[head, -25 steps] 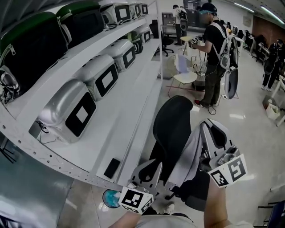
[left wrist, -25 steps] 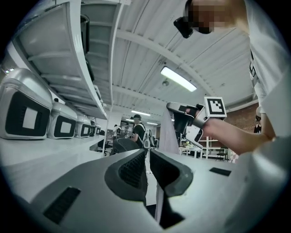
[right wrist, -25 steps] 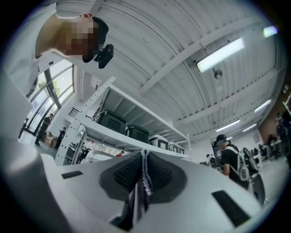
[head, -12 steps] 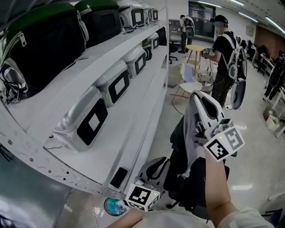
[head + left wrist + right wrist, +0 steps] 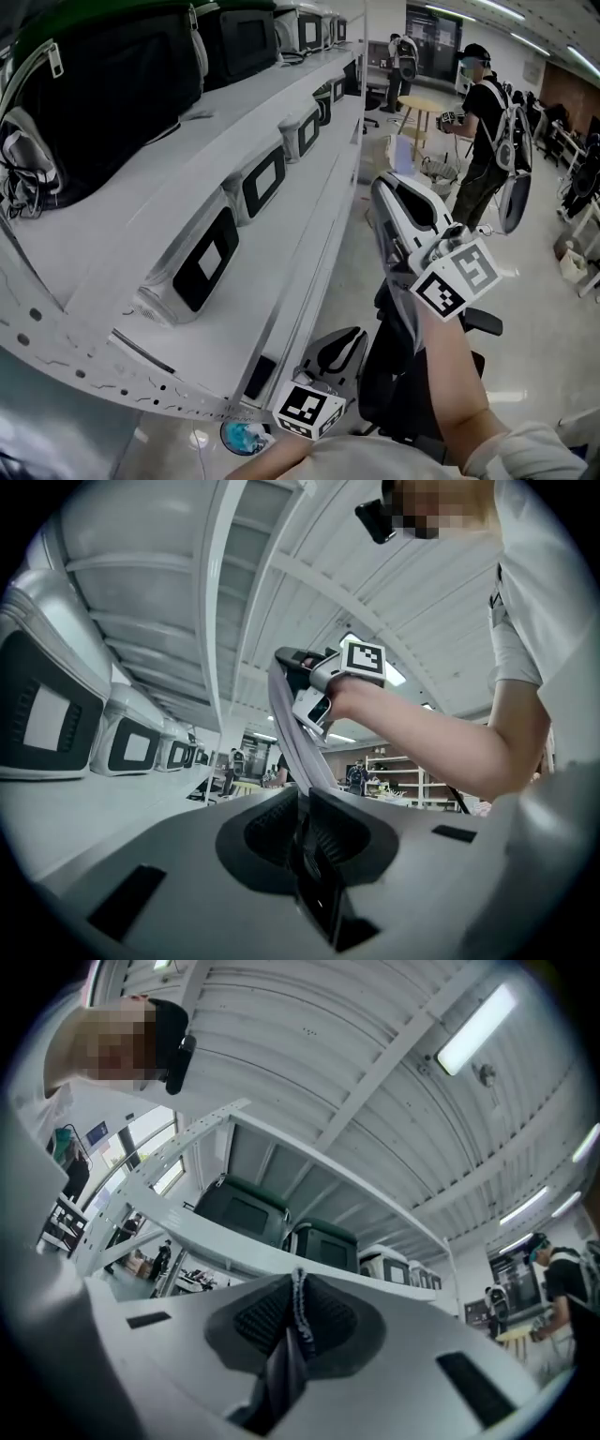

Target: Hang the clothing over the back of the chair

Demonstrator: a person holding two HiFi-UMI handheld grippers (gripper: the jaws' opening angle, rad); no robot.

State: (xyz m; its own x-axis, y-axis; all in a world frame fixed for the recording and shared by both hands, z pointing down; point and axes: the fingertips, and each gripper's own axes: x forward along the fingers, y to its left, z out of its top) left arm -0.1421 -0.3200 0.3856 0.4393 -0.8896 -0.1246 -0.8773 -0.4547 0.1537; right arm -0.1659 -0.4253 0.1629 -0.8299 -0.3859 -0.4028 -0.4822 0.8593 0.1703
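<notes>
The grey clothing hangs stretched between both grippers above the black office chair. My right gripper is raised high over the chair, shut on the garment's ribbed edge. The cloth trails down from its jaws. My left gripper sits low at the chair's left side, shut on the lower part of the cloth. In the left gripper view, the fabric runs from the left gripper up to the right gripper. The chair's seat is hidden behind my arm.
A long white shelf rack with white cases and dark green cases runs close along the left. A person with a backpack stands beyond, near a small table. A chair armrest juts right.
My right gripper has lifted the clothing up and away from me, from beside the chair back to well above it. The left gripper shifted slightly, still low by the chair.
</notes>
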